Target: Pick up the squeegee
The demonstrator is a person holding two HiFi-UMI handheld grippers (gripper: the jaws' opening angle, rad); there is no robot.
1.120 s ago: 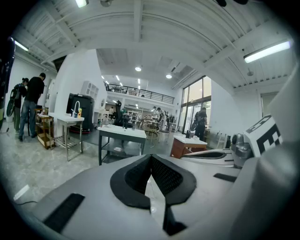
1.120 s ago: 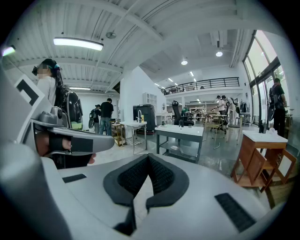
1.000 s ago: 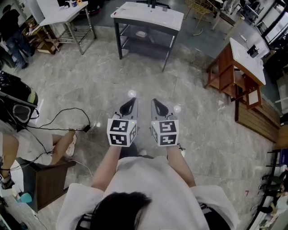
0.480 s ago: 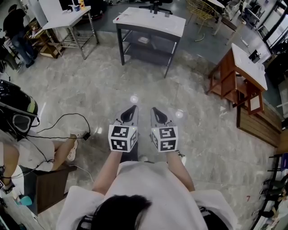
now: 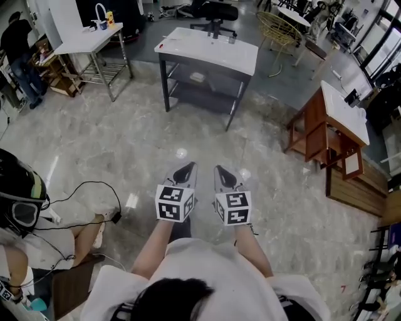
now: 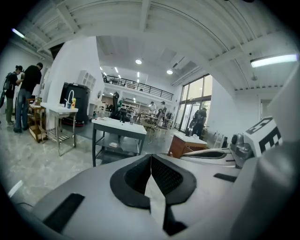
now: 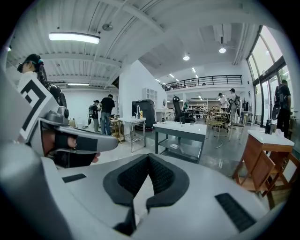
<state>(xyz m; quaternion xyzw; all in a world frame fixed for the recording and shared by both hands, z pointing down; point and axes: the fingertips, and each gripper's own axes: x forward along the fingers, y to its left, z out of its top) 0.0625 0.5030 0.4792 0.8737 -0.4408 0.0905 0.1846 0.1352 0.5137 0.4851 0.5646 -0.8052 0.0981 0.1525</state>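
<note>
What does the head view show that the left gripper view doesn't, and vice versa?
Head view only: the person's white shirt and forearms.
Left gripper view only: the ceiling light, the mezzanine railing, and a straight look at the left hand-held gripper, jaws shut on nothing.
Both: the white-topped table, the wooden table and the right hand-held gripper.

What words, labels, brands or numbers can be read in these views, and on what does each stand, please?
No legible text in any view.
Cube on the left tool: black-and-white square patterns, no letters.
Cube on the right tool: likewise.
Yellow bottle on the far table: label too small to read.
Reddish mark on the floor: too small to tell.
</note>
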